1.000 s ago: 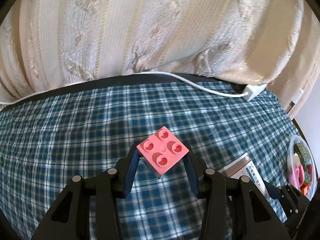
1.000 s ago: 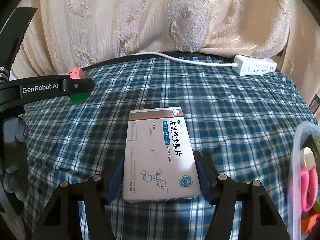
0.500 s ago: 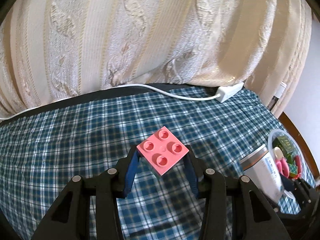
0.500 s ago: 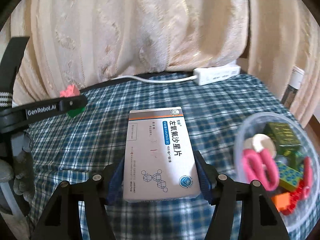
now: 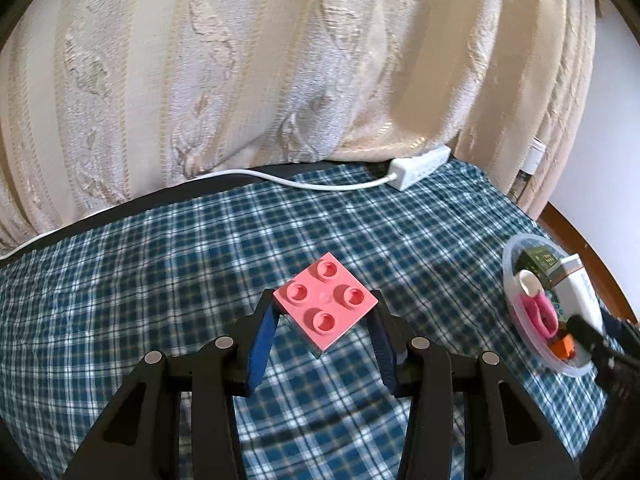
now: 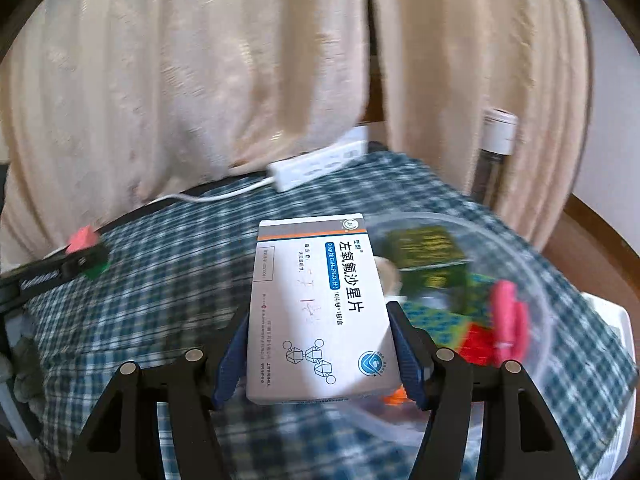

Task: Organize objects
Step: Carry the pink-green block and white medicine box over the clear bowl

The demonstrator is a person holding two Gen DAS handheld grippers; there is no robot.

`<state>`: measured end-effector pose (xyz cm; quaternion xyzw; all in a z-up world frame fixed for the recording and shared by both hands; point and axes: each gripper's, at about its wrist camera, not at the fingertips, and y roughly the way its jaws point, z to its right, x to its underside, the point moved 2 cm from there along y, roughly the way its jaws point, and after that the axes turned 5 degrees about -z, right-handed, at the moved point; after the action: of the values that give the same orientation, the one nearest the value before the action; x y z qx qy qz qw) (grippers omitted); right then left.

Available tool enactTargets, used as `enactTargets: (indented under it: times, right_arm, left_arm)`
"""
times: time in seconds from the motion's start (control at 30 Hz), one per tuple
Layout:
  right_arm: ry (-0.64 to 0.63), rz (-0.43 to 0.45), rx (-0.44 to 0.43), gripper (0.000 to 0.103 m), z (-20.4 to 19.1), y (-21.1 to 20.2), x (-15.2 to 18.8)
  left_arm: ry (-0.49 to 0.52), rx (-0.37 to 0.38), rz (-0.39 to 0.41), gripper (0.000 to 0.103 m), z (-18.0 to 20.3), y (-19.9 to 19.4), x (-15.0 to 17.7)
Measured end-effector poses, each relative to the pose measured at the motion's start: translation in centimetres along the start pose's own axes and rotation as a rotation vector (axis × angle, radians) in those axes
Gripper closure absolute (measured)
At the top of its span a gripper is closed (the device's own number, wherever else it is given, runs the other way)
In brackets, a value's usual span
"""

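Observation:
My left gripper (image 5: 325, 312) is shut on a pink four-stud brick (image 5: 326, 305), held corner-on above the blue plaid cloth (image 5: 160, 280). In the right wrist view that same brick (image 6: 82, 238) shows at the left, gripped by the left gripper's black fingers (image 6: 76, 266). My right gripper (image 6: 318, 332) is shut on a white medicine box (image 6: 316, 308) with blue print, held over the near-left part of a clear plastic bowl (image 6: 548, 304). The bowl (image 5: 510, 280) at the right holds pink scissors (image 5: 540, 314), a dark green box (image 5: 538, 258) and coloured bricks; the medicine box (image 5: 576, 290) hangs over it.
A white power strip (image 5: 420, 168) with its cable lies at the cloth's far edge under cream patterned curtains (image 5: 280, 60). A clear bottle with a white cap (image 6: 496, 148) stands behind the bowl. The table's wooden rim (image 5: 580, 240) curves at the right.
Both grippers have moved right with their loads. The medicine box now hangs over the bowl, which was at the right edge before. The left gripper's view has swung toward the bowl.

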<state>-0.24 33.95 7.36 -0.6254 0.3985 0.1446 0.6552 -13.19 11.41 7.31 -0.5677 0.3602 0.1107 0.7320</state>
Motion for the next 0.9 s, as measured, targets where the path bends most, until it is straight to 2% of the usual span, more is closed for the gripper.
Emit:
enactTargets:
  times: [0.3,0.47,0.6,0.9]
  right_arm:
    - [0.09,0.026,0.104,0.035,6.0,-0.7,-0.1]
    - [0.117,0.008,0.163,0.035,8.8,0.2,-0.4]
    - [0.117,-0.022,0.199,0.035,10.2,1.3,-0.5]
    - [0.039,-0.064,0.256,0.035,10.4,4.2,-1.4]
  left_arm:
    - [0.067,0.042,-0.01,0.057,3.2,-0.2,1.0]
    - [0.081,0.069,-0.012,0.057,4.4,-0.7,1.4]
    - [0.077,0.096,-0.036,0.057,5.1,-0.7,1.8]
    - [0.062,0.104,-0.041,0.057,6.2,-1.5,2.3]
